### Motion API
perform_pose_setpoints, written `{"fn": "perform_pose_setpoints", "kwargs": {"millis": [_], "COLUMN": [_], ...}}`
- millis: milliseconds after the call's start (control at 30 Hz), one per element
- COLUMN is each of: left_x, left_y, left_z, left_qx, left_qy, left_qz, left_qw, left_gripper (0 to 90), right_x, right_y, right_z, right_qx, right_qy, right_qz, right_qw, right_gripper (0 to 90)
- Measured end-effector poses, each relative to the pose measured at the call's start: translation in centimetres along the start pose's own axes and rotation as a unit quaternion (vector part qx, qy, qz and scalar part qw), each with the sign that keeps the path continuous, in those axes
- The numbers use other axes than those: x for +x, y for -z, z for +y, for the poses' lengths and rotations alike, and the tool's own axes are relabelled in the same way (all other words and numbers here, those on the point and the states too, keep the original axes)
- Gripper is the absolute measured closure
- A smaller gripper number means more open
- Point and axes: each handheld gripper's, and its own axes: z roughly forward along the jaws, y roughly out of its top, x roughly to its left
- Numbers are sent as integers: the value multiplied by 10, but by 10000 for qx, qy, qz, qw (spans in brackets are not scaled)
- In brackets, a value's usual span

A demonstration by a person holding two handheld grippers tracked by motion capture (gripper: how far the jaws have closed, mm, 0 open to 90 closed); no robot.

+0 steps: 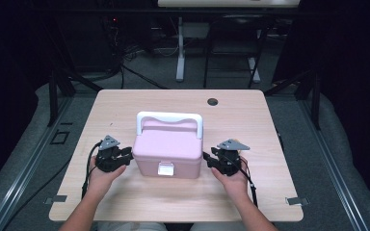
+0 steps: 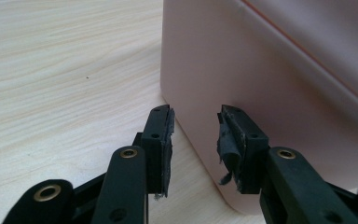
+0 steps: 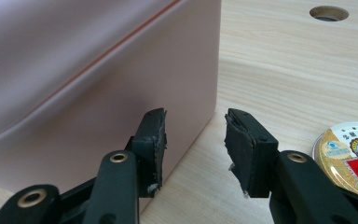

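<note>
High view first: the left gripper (image 1: 125,156), black with a grey three-cornered plate on top, sits in the person's left hand (image 1: 101,177) on the pale wood-grain table (image 1: 115,108), its tips just beside the left wall of a pink plastic lidded box (image 1: 167,155). Left gripper view has its jaws parted with nothing between them; the pad (image 2: 228,142) on one jaw is frayed and peeling, and the pink wall rises directly ahead and to one side of the tips, very close, though I cannot tell whether it touches.

Between the two grippers the box stands upright near the table's middle, its white handle (image 1: 170,118) raised over the lid and a white latch (image 1: 165,169) on the near face.

On the box's other side, the right gripper (image 1: 207,160), held by the right hand (image 1: 232,179), points at the right wall. Right gripper view shows it released too, jaws spread and empty, the box corner just ahead. Beside that gripper lies a round gold-rimmed tin (image 3: 349,154) with a red label, and farther ahead a round hole (image 3: 328,13) in the tabletop.
</note>
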Motion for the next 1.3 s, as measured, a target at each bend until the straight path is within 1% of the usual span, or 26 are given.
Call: {"fn": "perform_pose_setpoints", "kwargs": {"millis": [67,100,133,233,267,300,400,467,533,600,633,700,767,800,833,867,900,967,1000,1033,1100,1133,1200,1233,1267,1300], "left_x": [0,-1,0,-1,-2,-2,-4,-5,-8,-9,-9,-11,-13,-15,-16,-17,-18,-21,-22,-23,-25,-27,-30,-32,-33,-33], "left_y": [0,0,0,1,1,1,1,1,2,2,2,3,2,2,2,1,1,1,1,1,2,1,2,3,4,4], "left_z": [-1,-1,-2,-2,-2,-2,-2,-1,-1,-1,-1,-1,-1,0,0,2,3,4,4,4,4,3,3,3,4,4], "left_qx": [-73,-89,-83,-69,-49,-50,-12,-1,35,20,36,64,51,46,-22,21,58,100,107,129,190,166,207,217,272,272], "left_qy": [47,86,101,123,125,138,175,200,167,158,136,149,276,353,420,418,374,289,285,278,254,245,163,141,108,108], "left_qz": [-46,-62,-99,-170,-191,-204,-223,-257,-231,-233,-242,-265,-277,-238,-226,-227,-227,-188,-210,-252,-331,-355,-369,-362,-414,-414], "left_qw": [10000,9999,9999,9998,9997,9997,9996,9995,9996,9996,9996,9995,9992,9991,9989,9989,9990,9994,9993,9992,9989,9989,9990,9990,9987,9987], "left_gripper": [668,679,679,677,678,679,706,735,780,805,818,834,865,882,896,898,899,900,900,900,900,900,900,900,900,900], "right_x": [1,3,3,3,2,1,0,1,3,4,4,4,5,5,6,7,9,11,10,10,6,5,3,2,1,1], "right_y": [0,0,0,0,0,-1,-2,-3,-3,-3,-3,-3,-2,-2,-2,-3,-2,-2,-1,-1,1,2,4,5,8,8], "right_z": [0,0,0,0,0,0,-2,-4,-4,-4,-5,-5,-4,-4,-3,-2,0,2,4,4,4,4,3,2,0,0], "right_qx": [-27,-47,-47,-53,-55,-53,-2,33,44,46,71,82,138,182,209,225,299,360,434,434,481,500,487,480,476,476], "right_qy": [1,41,41,56,12,-20,-168,-218,-179,-175,-168,-158,-150,-108,-72,-18,26,162,91,91,-23,-36,-140,-144,-151,-151], "right_qz": [-4,-24,-24,-119,-123,-119,9,22,14,28,61,68,81,79,53,30,-12,-113,-88,-88,-48,-50,-29,-22,-8,-8], "right_qw": [10000,10000,10000,9999,9999,9999,9999,9998,9998,9998,9998,9998,9998,9997,9997,9997,9995,9992,9990,9990,9988,9987,9987,9987,9988,9988], "right_gripper": [560,561,561,563,565,584,631,663,696,711,734,744,764,773,788,823,859,885,892,892,894,894,895,895,896,896]}}
